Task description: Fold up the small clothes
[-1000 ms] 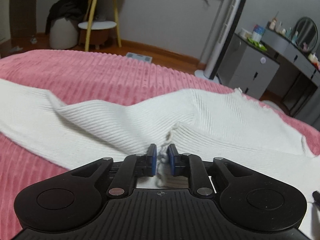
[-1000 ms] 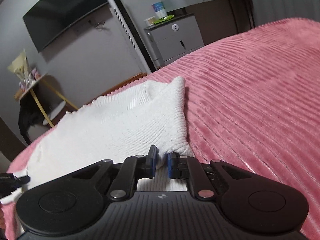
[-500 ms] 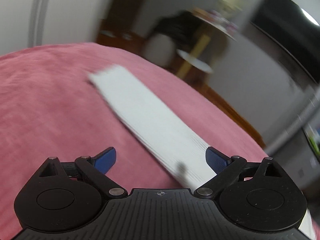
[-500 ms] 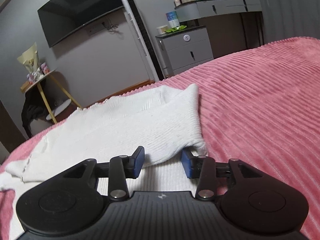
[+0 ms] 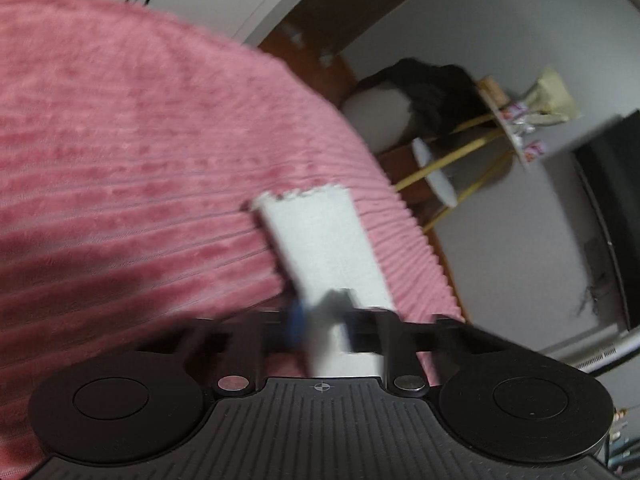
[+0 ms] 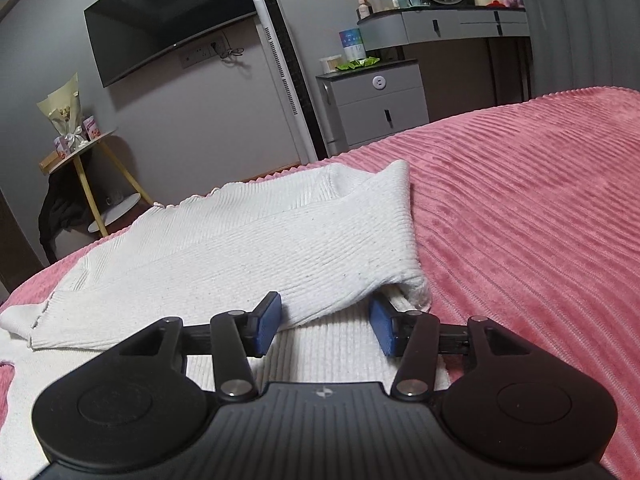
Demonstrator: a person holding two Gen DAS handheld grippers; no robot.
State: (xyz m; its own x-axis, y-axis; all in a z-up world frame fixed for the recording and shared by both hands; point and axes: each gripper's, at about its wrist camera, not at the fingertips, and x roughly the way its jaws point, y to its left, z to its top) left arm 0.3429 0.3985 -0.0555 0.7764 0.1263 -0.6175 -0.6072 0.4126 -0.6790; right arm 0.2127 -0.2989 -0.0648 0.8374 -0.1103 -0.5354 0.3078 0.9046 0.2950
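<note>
A white ribbed knit sweater (image 6: 280, 240) lies on the pink ribbed bedspread (image 6: 540, 208), one part folded over the body. My right gripper (image 6: 326, 322) is open, its blue pads either side of the folded edge, holding nothing. In the left wrist view the sweater's long white sleeve (image 5: 320, 240) stretches away across the bedspread (image 5: 120, 160). My left gripper (image 5: 322, 322) is closed on the near end of that sleeve; the view is motion-blurred.
The bed's far edge runs behind the sweater. Beyond it stand a wall TV (image 6: 168, 16), a tower fan (image 6: 288, 76), a grey drawer cabinet (image 6: 380, 108), a dressing table (image 6: 460, 20) and a yellow-legged side table (image 6: 92, 168), which also shows in the left wrist view (image 5: 460, 152).
My left gripper let go of the sweater's middle, swung left to the sleeve, opened wide, then shut on the sleeve. My right gripper opened and released the folded edge.
</note>
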